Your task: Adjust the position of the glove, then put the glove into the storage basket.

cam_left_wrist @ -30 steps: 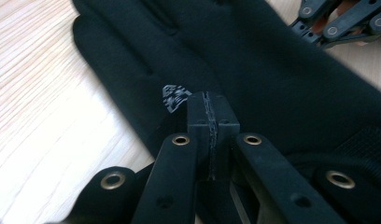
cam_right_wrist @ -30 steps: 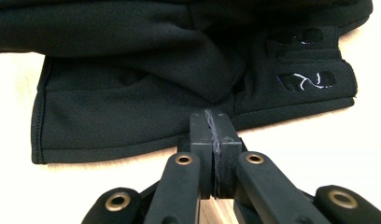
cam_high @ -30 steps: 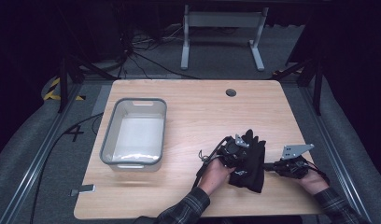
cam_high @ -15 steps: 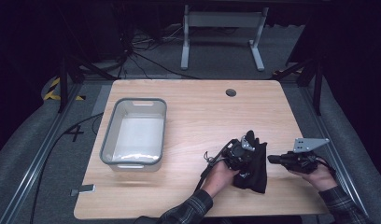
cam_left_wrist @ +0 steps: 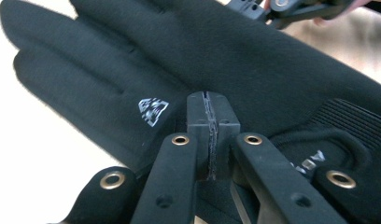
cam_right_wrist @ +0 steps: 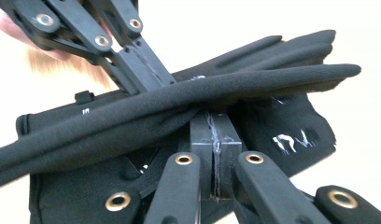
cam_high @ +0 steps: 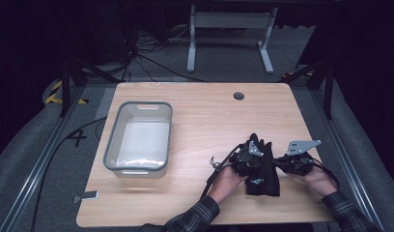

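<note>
Since the earlier frame, the right gripper [cam_high: 280, 163] has closed back in on the black gloves [cam_high: 263, 175] at lower right, jaws pinched on fabric, as the left gripper [cam_high: 243, 162] pinches them too.

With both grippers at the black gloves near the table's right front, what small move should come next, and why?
Probably lift the gloves slightly. The left gripper and right gripper each have their jaws pressed together at the fabric, and the grey bin sits open to the left.
</note>
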A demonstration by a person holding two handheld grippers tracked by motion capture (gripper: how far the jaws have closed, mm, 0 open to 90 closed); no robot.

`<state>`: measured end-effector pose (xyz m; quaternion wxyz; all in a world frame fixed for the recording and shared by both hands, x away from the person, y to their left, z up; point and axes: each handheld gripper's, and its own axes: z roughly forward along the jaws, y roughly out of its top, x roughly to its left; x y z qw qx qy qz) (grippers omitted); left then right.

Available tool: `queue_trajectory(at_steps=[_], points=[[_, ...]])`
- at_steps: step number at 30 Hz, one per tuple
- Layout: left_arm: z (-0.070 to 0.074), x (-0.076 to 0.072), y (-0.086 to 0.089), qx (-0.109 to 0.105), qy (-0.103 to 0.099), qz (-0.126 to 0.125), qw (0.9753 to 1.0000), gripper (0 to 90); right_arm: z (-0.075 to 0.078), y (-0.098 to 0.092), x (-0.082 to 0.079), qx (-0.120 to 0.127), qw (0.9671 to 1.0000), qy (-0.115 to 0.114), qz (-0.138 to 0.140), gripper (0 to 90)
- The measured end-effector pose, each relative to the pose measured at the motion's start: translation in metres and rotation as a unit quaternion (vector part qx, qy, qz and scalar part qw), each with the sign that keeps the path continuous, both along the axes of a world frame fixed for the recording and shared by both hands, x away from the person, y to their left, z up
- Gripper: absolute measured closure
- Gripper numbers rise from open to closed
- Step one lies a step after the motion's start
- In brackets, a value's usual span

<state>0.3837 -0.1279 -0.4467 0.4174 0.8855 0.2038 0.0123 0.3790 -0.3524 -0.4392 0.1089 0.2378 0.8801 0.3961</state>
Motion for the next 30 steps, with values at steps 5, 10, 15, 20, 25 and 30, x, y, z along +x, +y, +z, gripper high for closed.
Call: queue_trajectory(at_steps=[5,10,15,20,25,30], points=[[-0.005,-0.002,-0.006,0.015,0.002,-0.006,0.9999,88.2,0.008,-0.027,-0.002,0.012,0.9994,-0.008,-0.032,90.0],[-0.003,-0.005,-0.006,0.014,-0.004,-0.008,0.9999,88.2,0.018,-0.028,-0.01,0.029,0.9991,-0.02,-0.025,90.0],[0.003,-0.011,-0.005,0.004,-0.007,-0.012,0.9999,88.2,0.011,-0.019,-0.013,0.013,0.9998,-0.013,-0.005,90.0],[0.001,-0.017,-0.008,0.014,-0.005,-0.027,0.9995,87.9,-0.001,-0.015,-0.011,-0.009,0.9999,0.005,0.003,90.0],[-0.002,-0.014,-0.008,0.021,0.004,-0.025,0.9995,87.9,0.012,-0.016,-0.009,0.021,0.9997,-0.013,-0.002,90.0],[-0.003,-0.014,-0.009,0.022,0.004,-0.025,0.9994,88.1,0.009,-0.005,-0.005,0.016,0.9998,-0.008,0.013,90.0]])
